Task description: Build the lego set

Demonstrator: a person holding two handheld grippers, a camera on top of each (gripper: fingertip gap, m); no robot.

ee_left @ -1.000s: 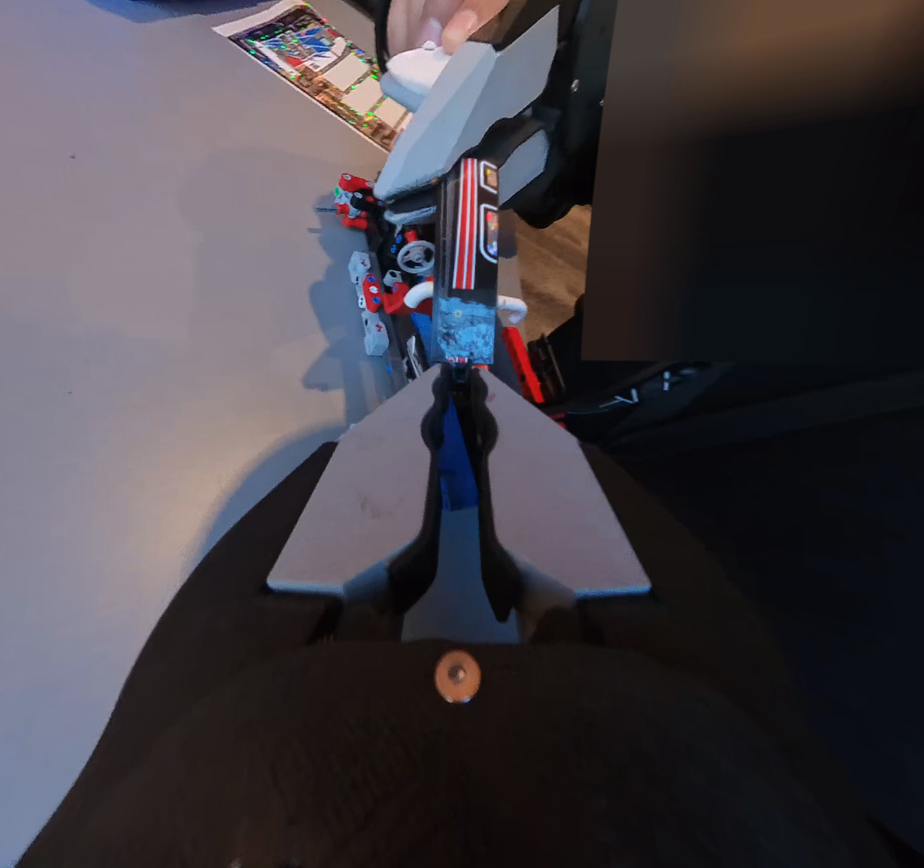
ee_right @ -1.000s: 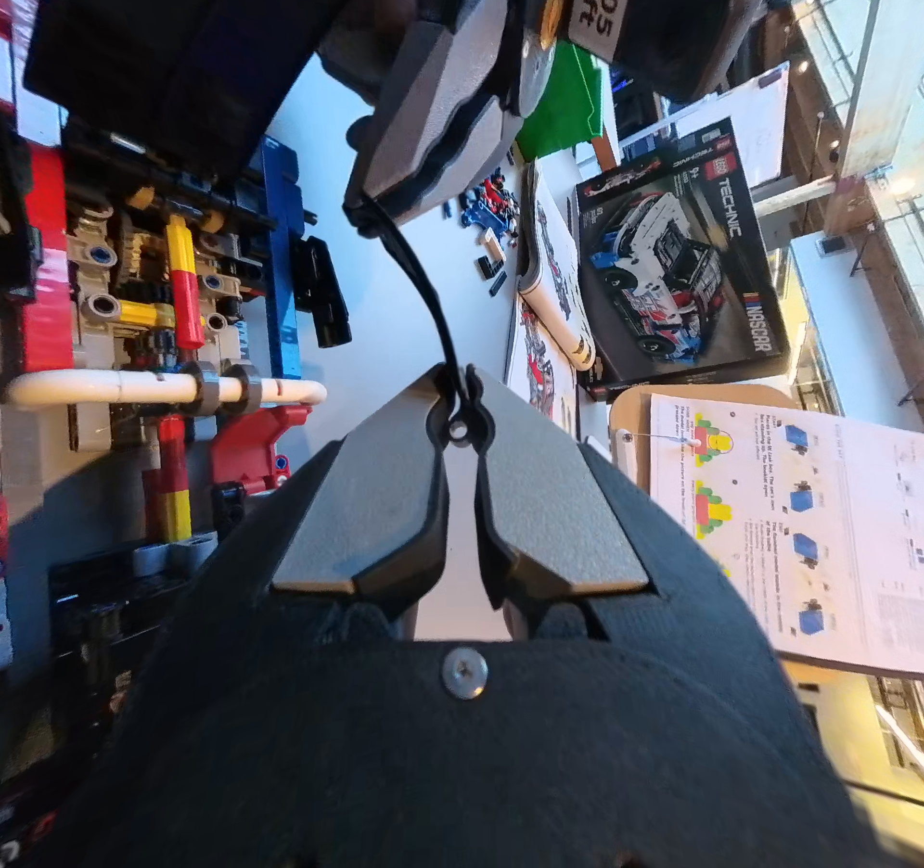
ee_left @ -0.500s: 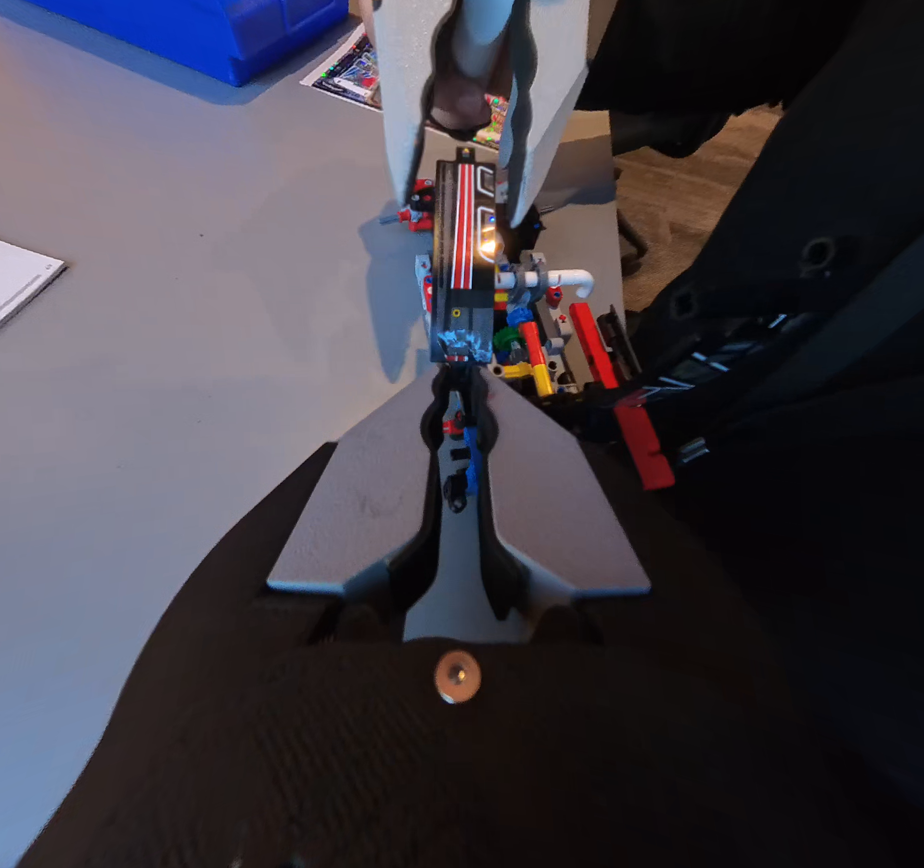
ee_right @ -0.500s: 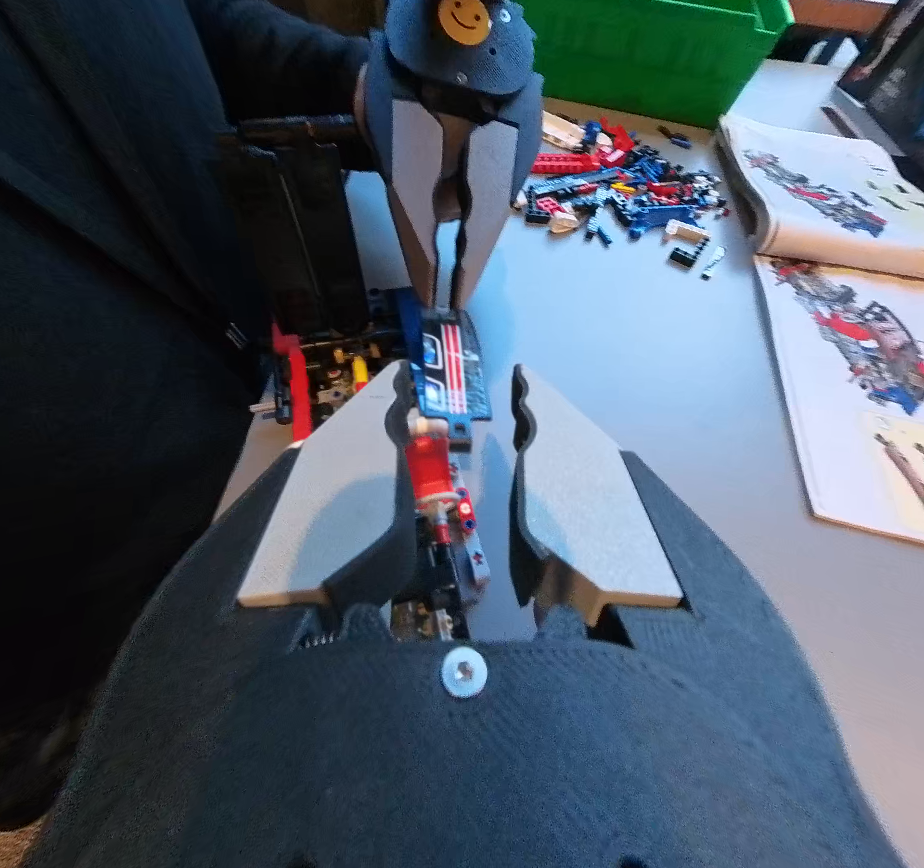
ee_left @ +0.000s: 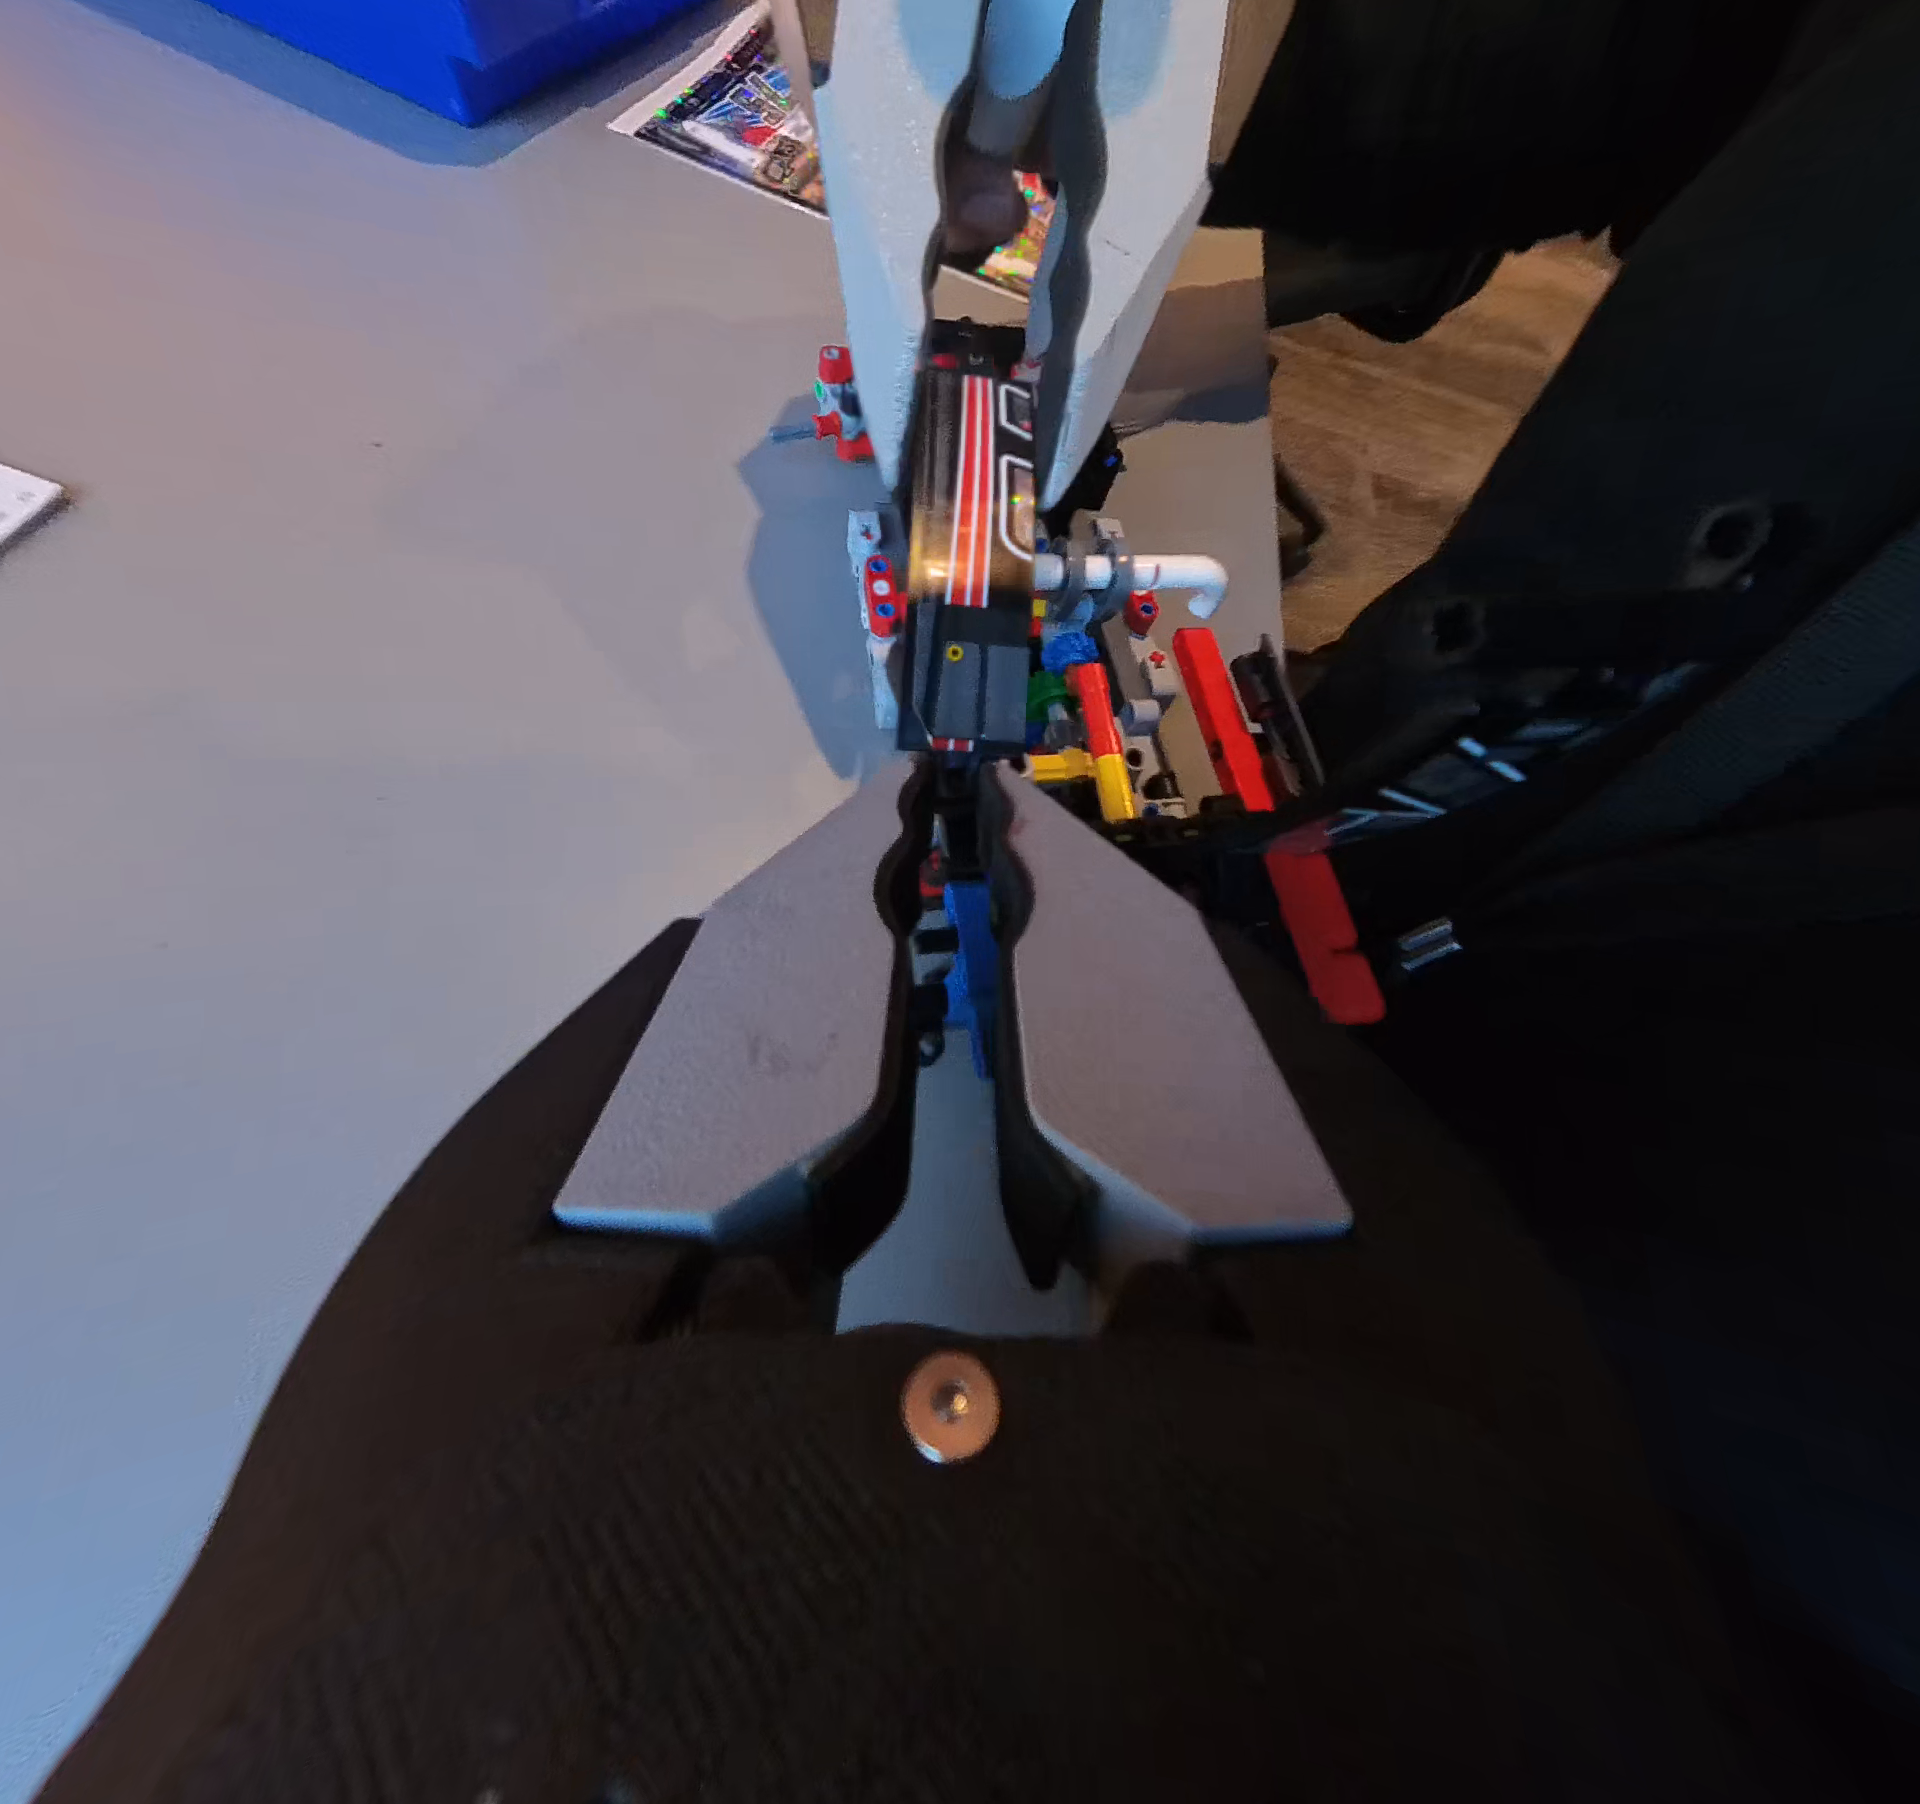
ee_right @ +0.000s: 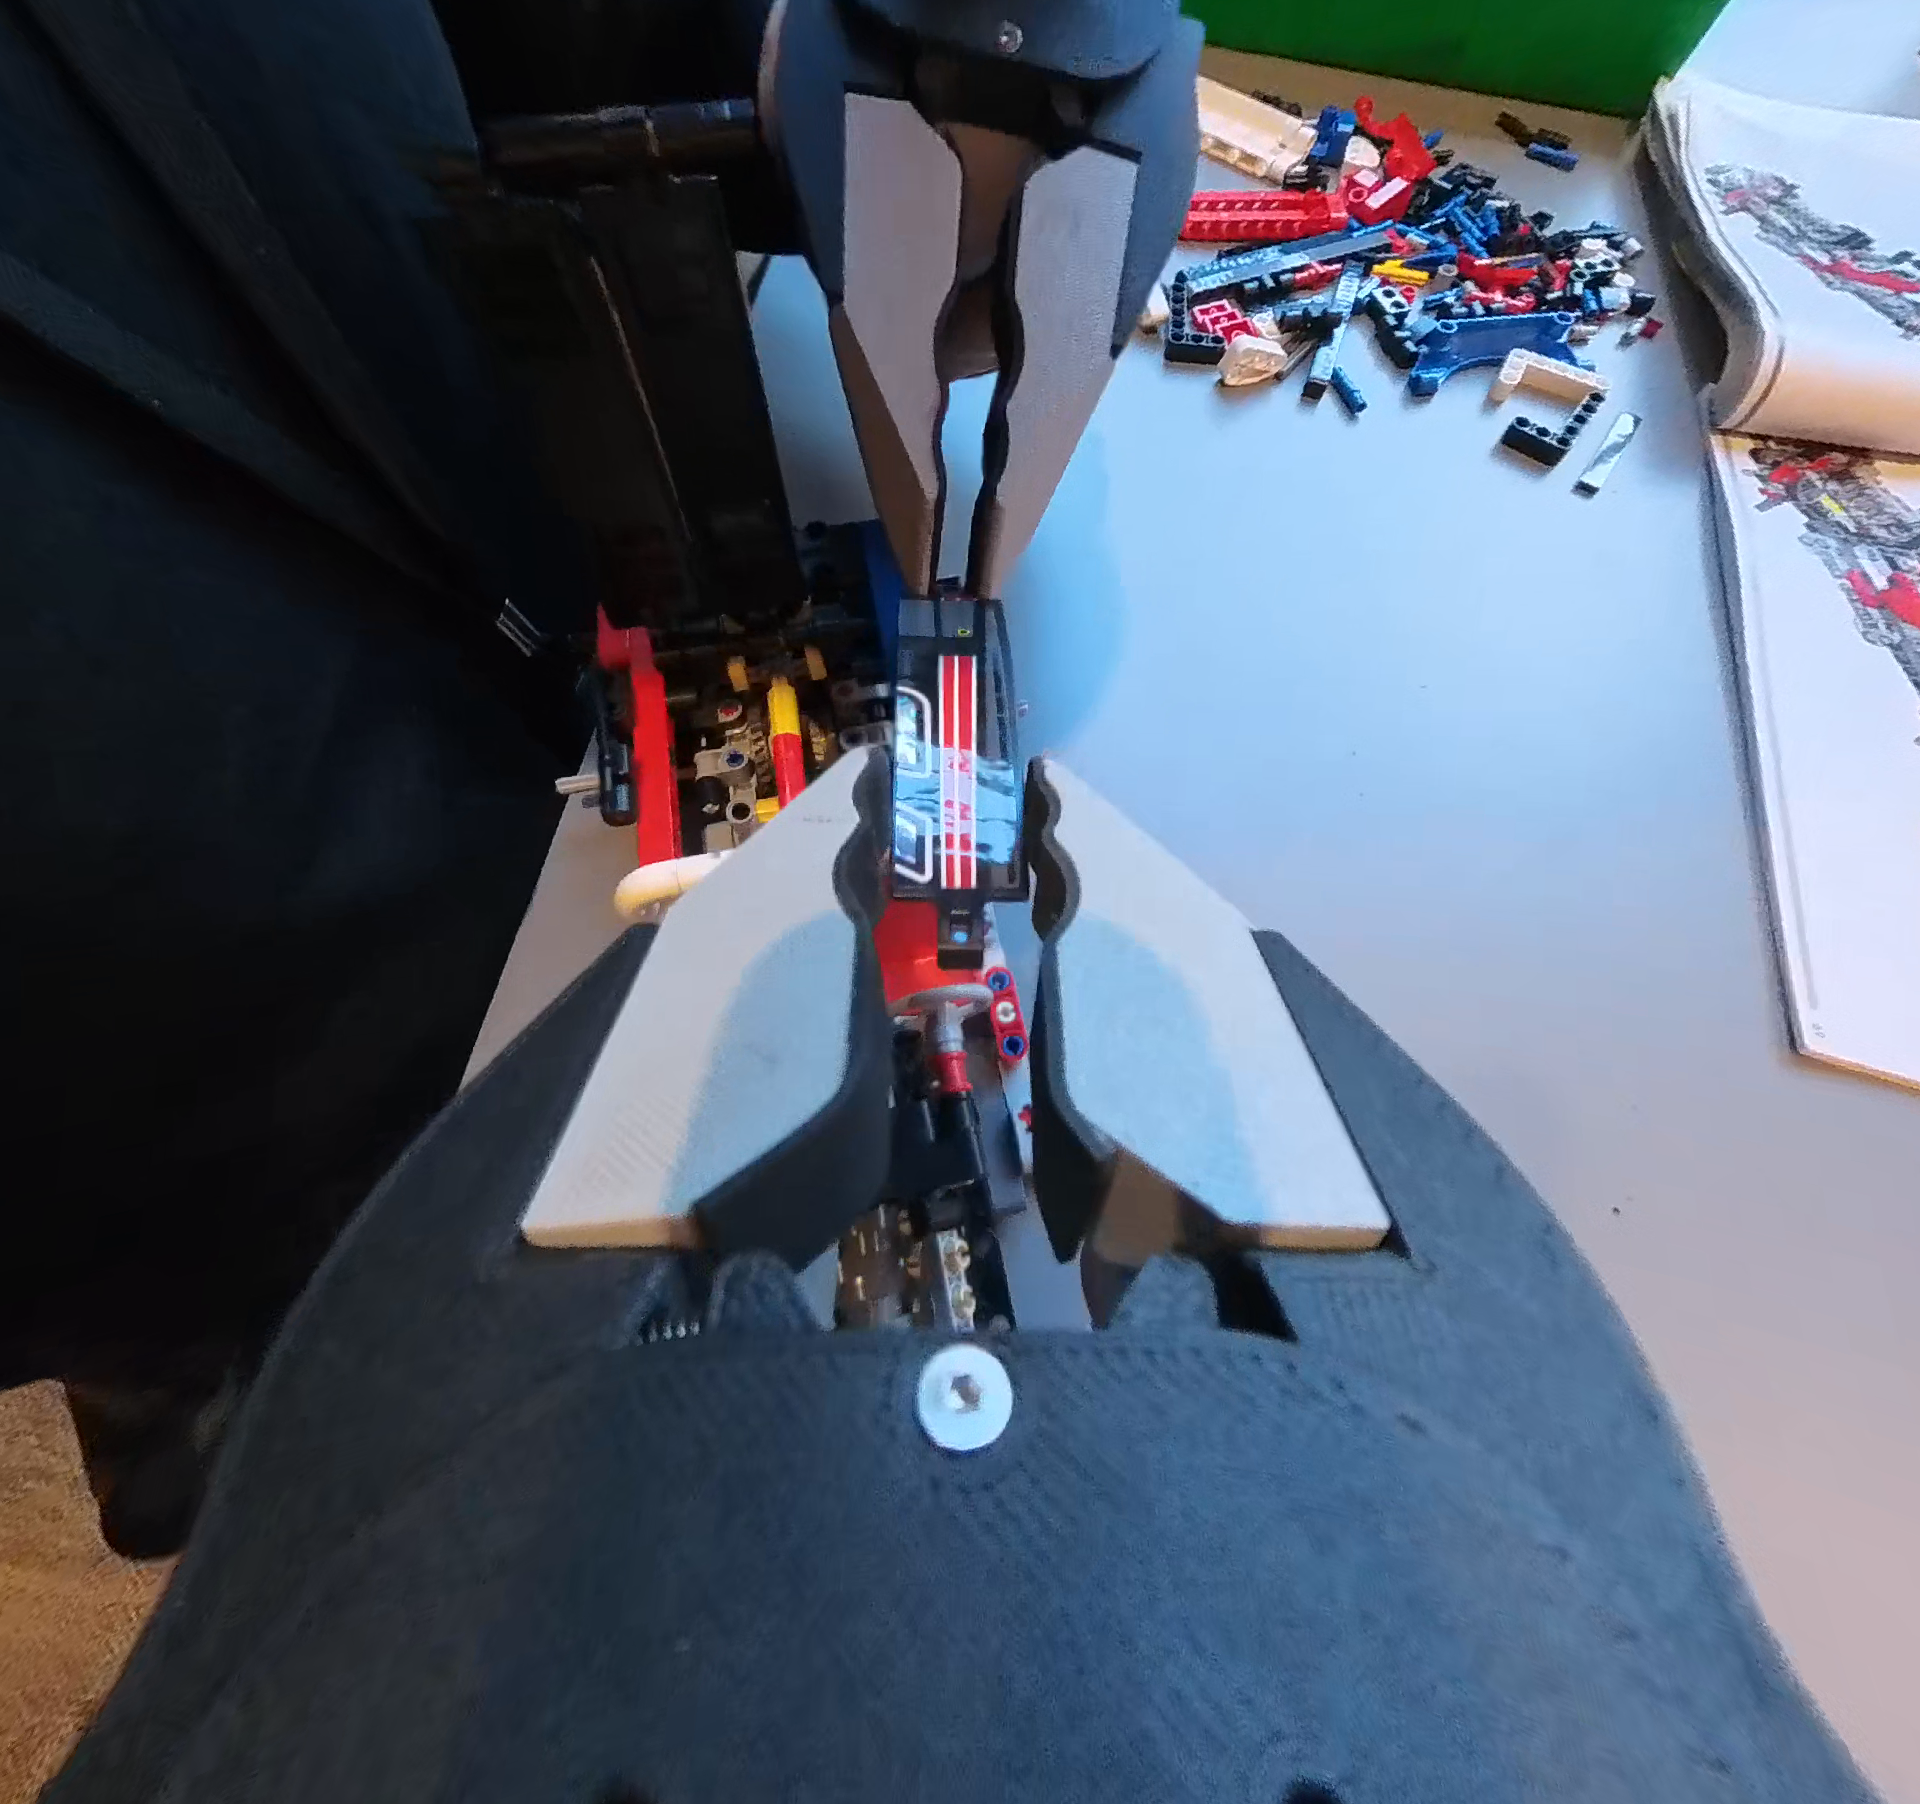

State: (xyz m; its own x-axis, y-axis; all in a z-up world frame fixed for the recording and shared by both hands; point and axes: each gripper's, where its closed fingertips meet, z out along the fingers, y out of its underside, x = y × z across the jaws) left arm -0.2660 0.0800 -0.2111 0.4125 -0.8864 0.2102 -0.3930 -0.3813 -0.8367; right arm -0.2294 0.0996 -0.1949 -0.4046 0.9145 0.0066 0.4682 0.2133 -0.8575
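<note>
The right hand-held gripper (ee_right: 951,819) has narrowed around the striped black panel (ee_right: 956,778), jaws just apart; the left hand-held gripper (ee_left: 961,798) pinches its far end. Chassis (ee_left: 1122,705) half-built on the tabletop (ee_right: 1351,715); loose pieces (ee_right: 1403,279) remain.

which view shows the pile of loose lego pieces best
The right wrist view. The pile of loose lego pieces lies in plain sight on the grey table, beside the open instruction booklet. The left wrist view misses the pile, showing only a small red piece lying apart on the table.
</note>
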